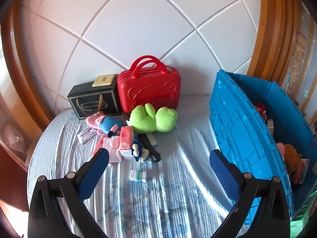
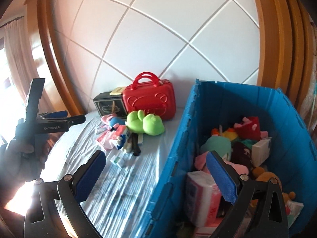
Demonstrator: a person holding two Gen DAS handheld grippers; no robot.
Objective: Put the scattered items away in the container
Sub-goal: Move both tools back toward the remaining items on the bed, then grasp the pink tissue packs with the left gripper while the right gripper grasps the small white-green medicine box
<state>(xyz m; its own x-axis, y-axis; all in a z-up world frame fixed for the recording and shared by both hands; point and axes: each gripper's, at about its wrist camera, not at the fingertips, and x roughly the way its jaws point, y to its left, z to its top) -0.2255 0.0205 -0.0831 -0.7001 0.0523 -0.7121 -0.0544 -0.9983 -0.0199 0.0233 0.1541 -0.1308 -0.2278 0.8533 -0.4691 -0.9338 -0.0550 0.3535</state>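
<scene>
- Blue crate sits on the bed at the right, lid flaps up, already well filled: plush toys, a red cloth item, a white box, a tissue pack.
- Scattered pile remains on the bed sheet, left of the crate and well apart from it.
- Green frog plush lies at the back of the pile, just in front of the red case.
- Pink-and-blue plush lies left of the frog, near the pink tissue pack.
- Black flashlight and a small blue-and-white toy lie touching at the pile's near edge.
- Small green-and-white box lies alone, nearest the left gripper.
- Another small box sits at the pile's left edge.
- Red case and black box stand against the headboard; can't tell if they count as items to tidy.
- Left gripper: jaws spread wide, empty, hovering over the sheet facing the pile.
- Right gripper: jaws spread wide, empty, straddling the crate's near wall, one pad over the contents.
- Progress, judged: more than half done; roughly seven small items left on the bed.
- Likely next: left gripper goes for the lone small box or the pile's near edge.
</scene>
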